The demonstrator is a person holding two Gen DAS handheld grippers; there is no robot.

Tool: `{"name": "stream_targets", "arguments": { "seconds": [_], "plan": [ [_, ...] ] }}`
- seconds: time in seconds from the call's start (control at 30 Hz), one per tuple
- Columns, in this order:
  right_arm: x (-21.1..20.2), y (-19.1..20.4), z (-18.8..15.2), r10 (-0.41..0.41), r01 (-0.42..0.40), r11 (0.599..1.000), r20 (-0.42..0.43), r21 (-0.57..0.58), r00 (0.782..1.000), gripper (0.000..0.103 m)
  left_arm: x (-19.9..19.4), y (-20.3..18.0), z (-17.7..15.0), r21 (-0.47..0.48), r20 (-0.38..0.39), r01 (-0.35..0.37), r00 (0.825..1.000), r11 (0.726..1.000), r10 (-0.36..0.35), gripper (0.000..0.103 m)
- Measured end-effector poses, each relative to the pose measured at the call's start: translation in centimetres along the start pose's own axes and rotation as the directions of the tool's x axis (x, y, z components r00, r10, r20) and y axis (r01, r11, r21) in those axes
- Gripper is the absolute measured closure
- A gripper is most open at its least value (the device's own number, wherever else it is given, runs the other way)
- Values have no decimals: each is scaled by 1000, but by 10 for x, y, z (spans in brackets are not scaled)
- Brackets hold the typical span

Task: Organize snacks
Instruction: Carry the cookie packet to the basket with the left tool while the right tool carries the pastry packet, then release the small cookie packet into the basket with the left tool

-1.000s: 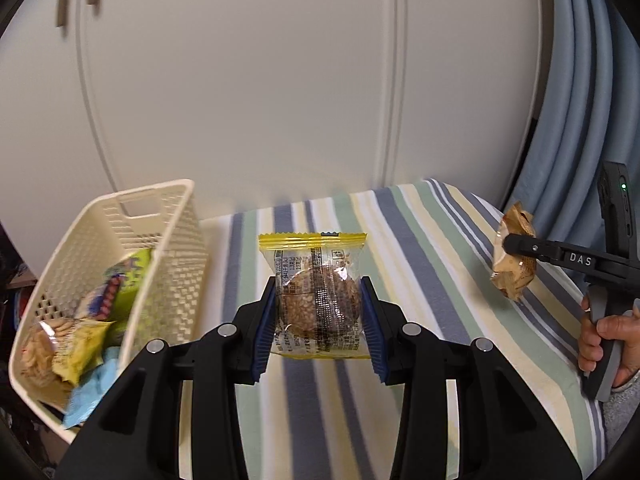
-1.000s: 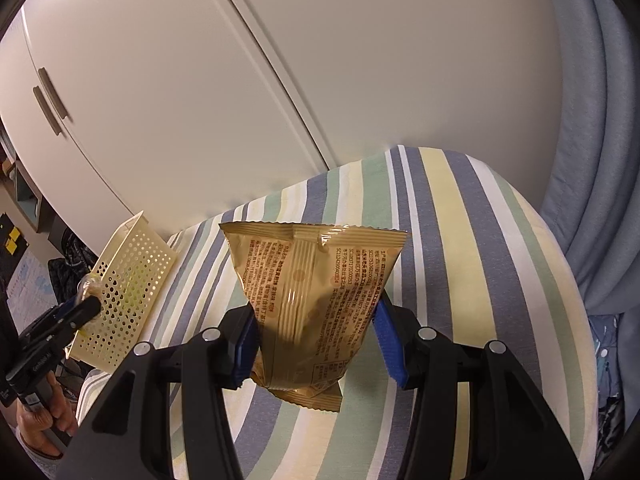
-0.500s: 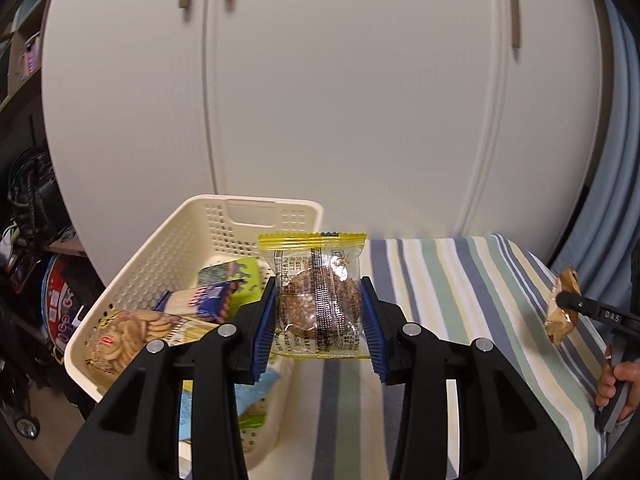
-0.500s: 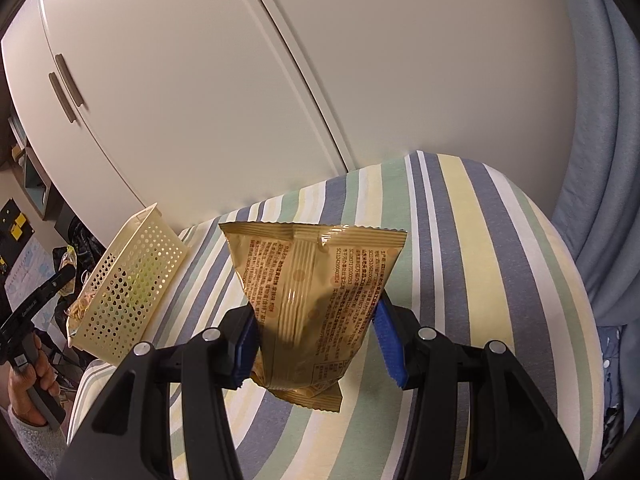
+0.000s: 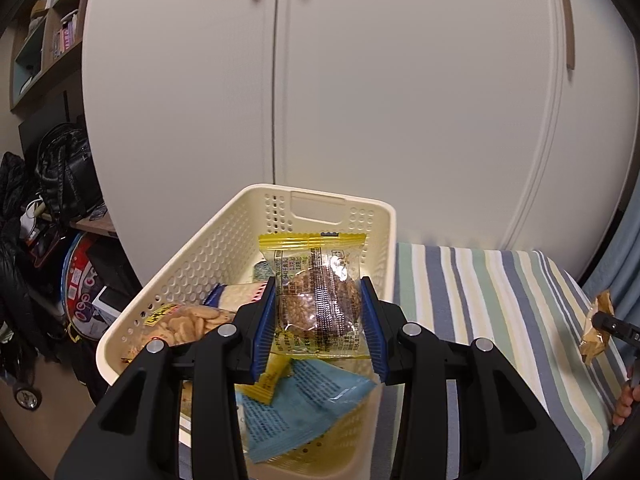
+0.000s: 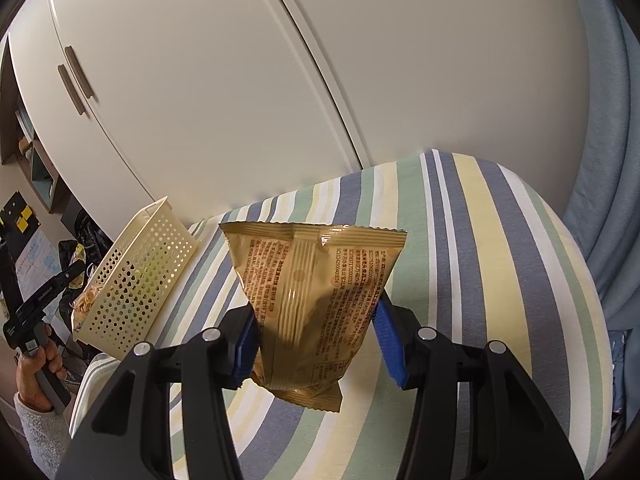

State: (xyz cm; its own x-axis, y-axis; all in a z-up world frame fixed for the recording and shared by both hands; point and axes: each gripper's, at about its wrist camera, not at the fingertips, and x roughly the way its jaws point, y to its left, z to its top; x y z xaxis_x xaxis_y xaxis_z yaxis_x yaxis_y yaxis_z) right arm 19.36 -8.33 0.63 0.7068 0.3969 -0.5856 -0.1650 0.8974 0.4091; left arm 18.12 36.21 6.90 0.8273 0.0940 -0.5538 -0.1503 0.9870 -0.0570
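The left claw [image 5: 319, 318] is clamped on a cookie packet [image 5: 316, 300] at frame centre, above the basket [image 5: 224, 240]. Best to lower it before releasing. The right claw [image 6: 316, 340] grips a gold bag [image 6: 312, 292], centre frame, over the striped cloth [image 6: 480, 260].

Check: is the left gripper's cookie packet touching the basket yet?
Cannot tell. In the left wrist view, the cookie packet in the left gripper overlaps the basket opening; no gap or contact shows.

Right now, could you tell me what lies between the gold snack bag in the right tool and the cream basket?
Only bare striped cloth lies between the gold bag and the basket, as the right wrist view shows.
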Motion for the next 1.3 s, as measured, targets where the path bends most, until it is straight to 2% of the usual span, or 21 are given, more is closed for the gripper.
{"name": "stream_targets", "arguments": {
  "seconds": [0.4,0.43,0.47,0.53,0.77,0.87,0.93,1.1,1.3],
  "plan": [
    [-1,1,1,2,-2,1000,-3,-9,1000,52,-3,1,-3,0,11,-51,999,999,51,61],
    [-1,1,2,2,-2,1000,-3,-12,1000,52,-3,1,-3,1,12,-57,998,998,57,55],
    [-2,1,2,2,-2,1000,-4,-14,1000,52,-3,1,-3,2,13,-67,998,998,67,39],
    [-2,2,3,4,-4,1000,-4,-17,1000,52,-5,1,-3,4,29,-99,995,995,99,23],
    [-2,2,3,10,-10,1000,-2,-29,1000,52,-6,-1,-3,40,63,-176,983,984,173,19],
    [-3,2,3,7,-7,1000,1,-24,1000,52,-7,-1,-3,46,80,-203,977,978,199,8],
    [-3,5,3,6,-6,1000,2,-25,1000,52,-10,-2,-2,47,92,-225,971,973,220,6],
    [-8,22,11,11,-10,999,18,-51,1000,52,-14,-3,-1,49,100,-245,966,968,240,3],
    [-5,64,25,47,-45,994,19,-101,999,52,-17,10,1,-4,94,-225,970,974,224,3]
  ]
}}
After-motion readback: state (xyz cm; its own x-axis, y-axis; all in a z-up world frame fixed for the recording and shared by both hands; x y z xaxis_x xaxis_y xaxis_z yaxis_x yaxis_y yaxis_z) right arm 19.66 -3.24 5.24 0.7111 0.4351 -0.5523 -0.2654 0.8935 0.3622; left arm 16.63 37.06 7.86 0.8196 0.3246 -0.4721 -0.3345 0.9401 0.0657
